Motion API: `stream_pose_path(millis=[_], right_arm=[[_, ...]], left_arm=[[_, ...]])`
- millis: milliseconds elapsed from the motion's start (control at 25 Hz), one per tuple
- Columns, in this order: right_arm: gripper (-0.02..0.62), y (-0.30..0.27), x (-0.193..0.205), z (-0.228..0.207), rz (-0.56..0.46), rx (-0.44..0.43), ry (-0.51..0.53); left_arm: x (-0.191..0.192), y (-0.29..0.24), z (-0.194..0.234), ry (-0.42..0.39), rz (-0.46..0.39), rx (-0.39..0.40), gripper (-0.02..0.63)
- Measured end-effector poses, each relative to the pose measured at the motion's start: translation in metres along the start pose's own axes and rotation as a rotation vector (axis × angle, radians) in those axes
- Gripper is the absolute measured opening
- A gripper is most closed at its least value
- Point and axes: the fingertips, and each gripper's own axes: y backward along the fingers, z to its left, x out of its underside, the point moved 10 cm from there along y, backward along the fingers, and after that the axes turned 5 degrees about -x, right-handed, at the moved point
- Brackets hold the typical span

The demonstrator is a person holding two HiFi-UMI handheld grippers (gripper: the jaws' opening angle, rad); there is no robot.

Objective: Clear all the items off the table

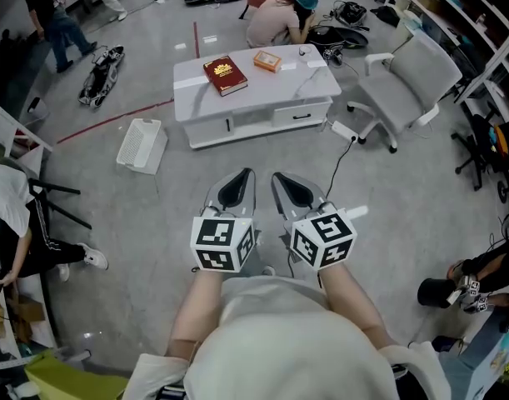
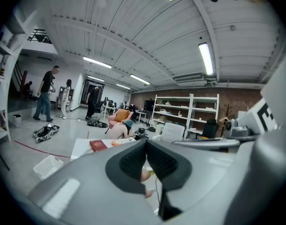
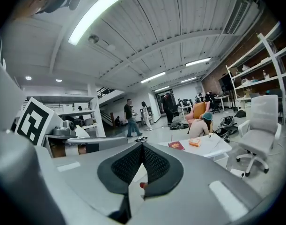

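A low white table [image 1: 254, 98] stands on the floor some way ahead of me. On it lie a dark red book [image 1: 225, 75] and an orange box [image 1: 267, 60]; a small white item [image 1: 302, 51] sits near its far edge. My left gripper [image 1: 247, 173] and right gripper [image 1: 277, 177] are held side by side, well short of the table, both shut with nothing between the pads. In the left gripper view the gripper [image 2: 146, 143] points toward the book [image 2: 99, 145]. Seen from the right gripper [image 3: 142, 146], the book [image 3: 176, 145] and box [image 3: 194, 142] lie on the table [image 3: 210, 149].
A white basket [image 1: 141, 145] lies on the floor left of the table. A white office chair [image 1: 408, 77] stands to its right, with a power strip and cable [image 1: 344, 130] on the floor. A person [image 1: 281, 17] crouches behind the table. Shelves line the right wall.
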Motion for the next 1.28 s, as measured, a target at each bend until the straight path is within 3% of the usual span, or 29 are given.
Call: stream_pose_path(millis=[720, 1280], right_arm=[[0.000, -0.106, -0.028, -0.050, 0.006, -0.023, -0.014], [0.000, -0.198, -0.063, -0.095, -0.007, 0.035, -0.073]], left_arm=[[-0.025, -0.087, 0.069, 0.019, 0.009, 0.005, 0.009], [-0.064, -0.169, 0.136, 0.020, 0.032, 0.030, 0.009]])
